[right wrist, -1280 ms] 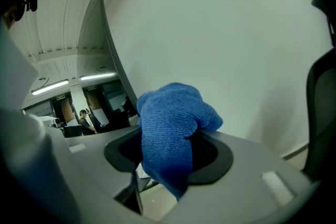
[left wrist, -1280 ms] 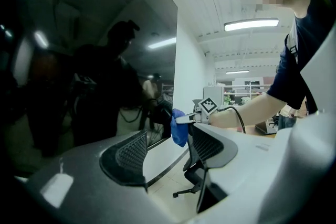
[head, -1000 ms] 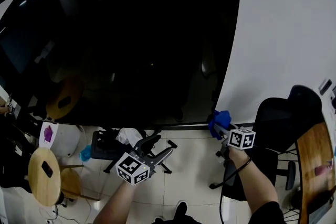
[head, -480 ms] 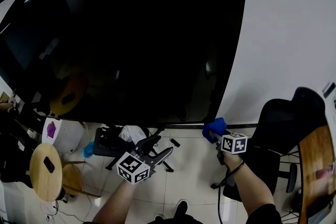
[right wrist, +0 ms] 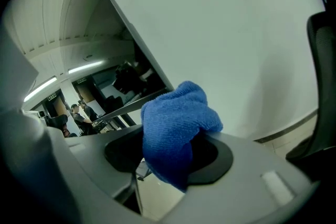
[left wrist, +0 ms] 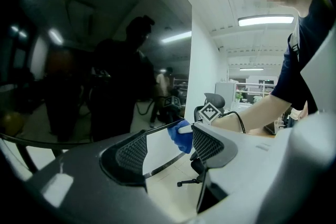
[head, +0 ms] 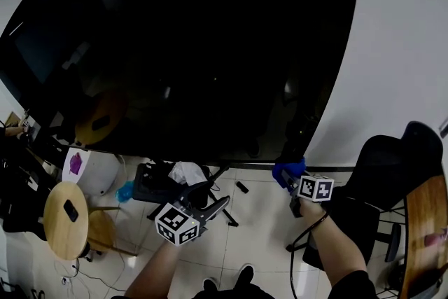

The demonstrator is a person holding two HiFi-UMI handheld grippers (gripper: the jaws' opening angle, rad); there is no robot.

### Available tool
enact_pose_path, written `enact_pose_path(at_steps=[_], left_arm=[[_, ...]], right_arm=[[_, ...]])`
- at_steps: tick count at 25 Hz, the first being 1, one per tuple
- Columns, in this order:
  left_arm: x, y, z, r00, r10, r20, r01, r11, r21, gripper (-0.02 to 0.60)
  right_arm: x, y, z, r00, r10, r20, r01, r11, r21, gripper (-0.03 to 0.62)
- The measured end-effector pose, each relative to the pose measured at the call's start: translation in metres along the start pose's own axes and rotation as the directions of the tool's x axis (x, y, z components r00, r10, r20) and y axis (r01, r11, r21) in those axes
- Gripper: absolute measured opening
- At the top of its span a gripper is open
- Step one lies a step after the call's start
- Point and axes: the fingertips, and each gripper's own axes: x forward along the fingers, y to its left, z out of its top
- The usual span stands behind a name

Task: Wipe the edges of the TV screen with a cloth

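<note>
Cloth [right wrist: 176,126] is fluffy blue terry, bunched, pinched in the right gripper [right wrist: 168,153].

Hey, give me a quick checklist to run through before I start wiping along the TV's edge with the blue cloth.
1. Grip on the blue cloth: ok, the right gripper has its fingers shut on it.
2. Cloth sticking out past the fingers: ok, it is bunched in front.
3. Cloth at the lower right corner of the TV screen: ok.
4. Cloth touching the edge: cannot tell.
5. The left gripper out of the way: ok, it is open, empty and below the screen.
</note>
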Motion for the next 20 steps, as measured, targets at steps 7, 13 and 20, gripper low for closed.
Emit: enact_pose_path(at_steps=[7,13,20], left_arm=[[-0.046,0.032,-0.008,0.998,0.06,0.02,-0.06,0.998,-0.031,0.264],[-0.096,0.063,-0.017,0.995,0.09,0.034,-0.088,0.995,-0.055,0.264],[-0.174,0.117,-0.03,0.993,0.109,0.045,-0.106,0.993,-0.058,0.264]], right_arm=[[0.027,0.041,-0.011,0.999,0.009,-0.032,-0.011,0.998,-0.068,0.222],[0.059,0.092,-0.027,0.998,0.021,-0.059,-0.026,0.996,-0.085,0.222],[0.098,0.152,-0.042,0.999,-0.001,-0.041,-0.002,0.998,-0.067,0.222]])
